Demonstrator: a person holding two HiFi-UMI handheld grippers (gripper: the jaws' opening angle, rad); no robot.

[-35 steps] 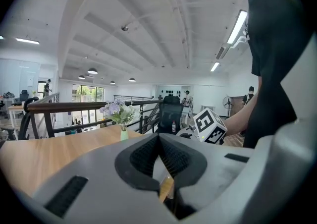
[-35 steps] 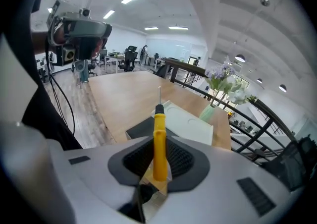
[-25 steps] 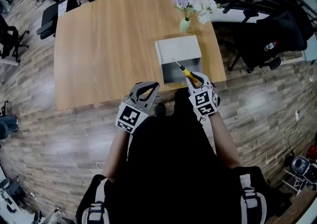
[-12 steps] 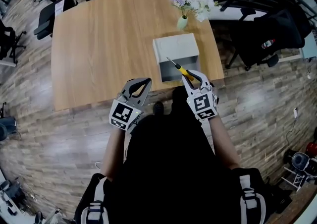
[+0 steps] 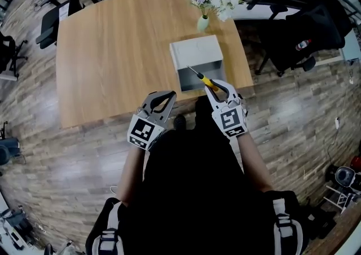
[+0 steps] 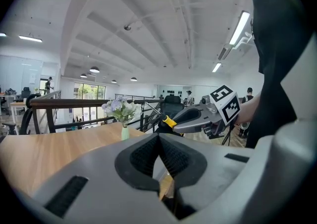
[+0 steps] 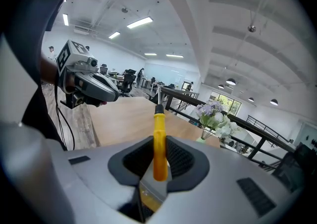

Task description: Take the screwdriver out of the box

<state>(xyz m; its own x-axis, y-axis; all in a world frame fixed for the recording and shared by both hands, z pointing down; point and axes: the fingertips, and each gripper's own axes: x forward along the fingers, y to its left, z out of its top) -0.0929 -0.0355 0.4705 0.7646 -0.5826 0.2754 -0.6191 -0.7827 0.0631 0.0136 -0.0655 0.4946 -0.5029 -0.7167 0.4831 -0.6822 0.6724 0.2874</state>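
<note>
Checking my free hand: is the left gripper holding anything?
No, the grey left gripper shows its jaws shut together with nothing between them.

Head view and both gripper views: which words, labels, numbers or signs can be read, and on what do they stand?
None can be read.
The left gripper and right gripper carry black-and-white square markers: patterns, not text.
The box and the screwdriver show no visible print.

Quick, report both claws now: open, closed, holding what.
Left claw: closed, holding nothing.
Right claw: closed on the screwdriver.
</note>
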